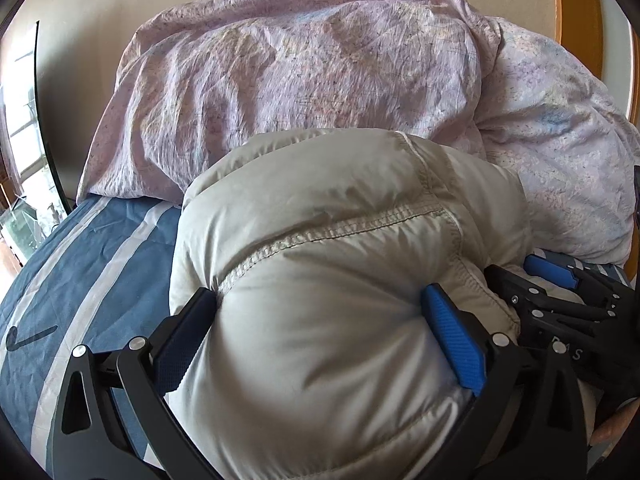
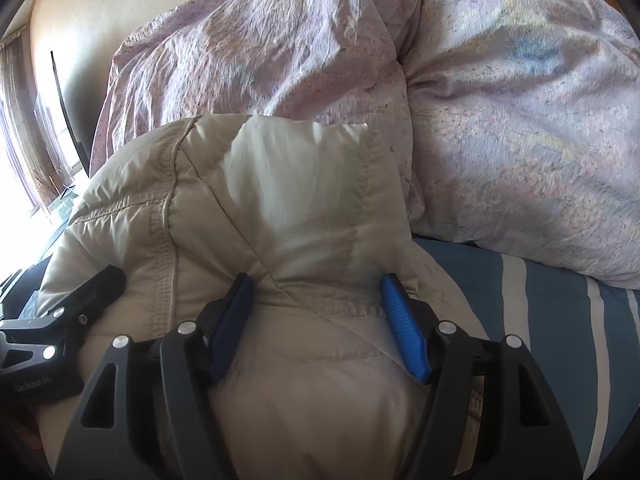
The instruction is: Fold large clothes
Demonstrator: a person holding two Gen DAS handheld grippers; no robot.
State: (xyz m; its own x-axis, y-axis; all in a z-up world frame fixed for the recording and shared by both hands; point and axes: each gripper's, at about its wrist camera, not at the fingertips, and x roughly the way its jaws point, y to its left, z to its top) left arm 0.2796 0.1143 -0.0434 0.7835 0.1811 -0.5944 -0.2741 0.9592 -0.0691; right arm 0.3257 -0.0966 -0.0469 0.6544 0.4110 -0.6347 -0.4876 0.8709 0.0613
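Observation:
A puffy beige quilted jacket [image 1: 328, 216] lies bundled on the bed; it also shows in the right wrist view [image 2: 256, 208]. My left gripper [image 1: 320, 300] is clamped on a thick fold of the jacket, which bulges between the blue pads [image 1: 452, 332]. My right gripper [image 2: 316, 288] is clamped on another thick fold of the same jacket, just to the right of the left one. The right gripper shows at the right edge of the left wrist view [image 1: 556, 280]. The left gripper's black finger shows at the left of the right wrist view [image 2: 92, 292].
A blue bedsheet with white stripes [image 1: 92, 248] covers the bed, also seen in the right wrist view [image 2: 540, 300]. A big crumpled lilac duvet [image 1: 304, 64] is piled right behind the jacket, against the wall. A bright window [image 2: 20, 168] is on the left.

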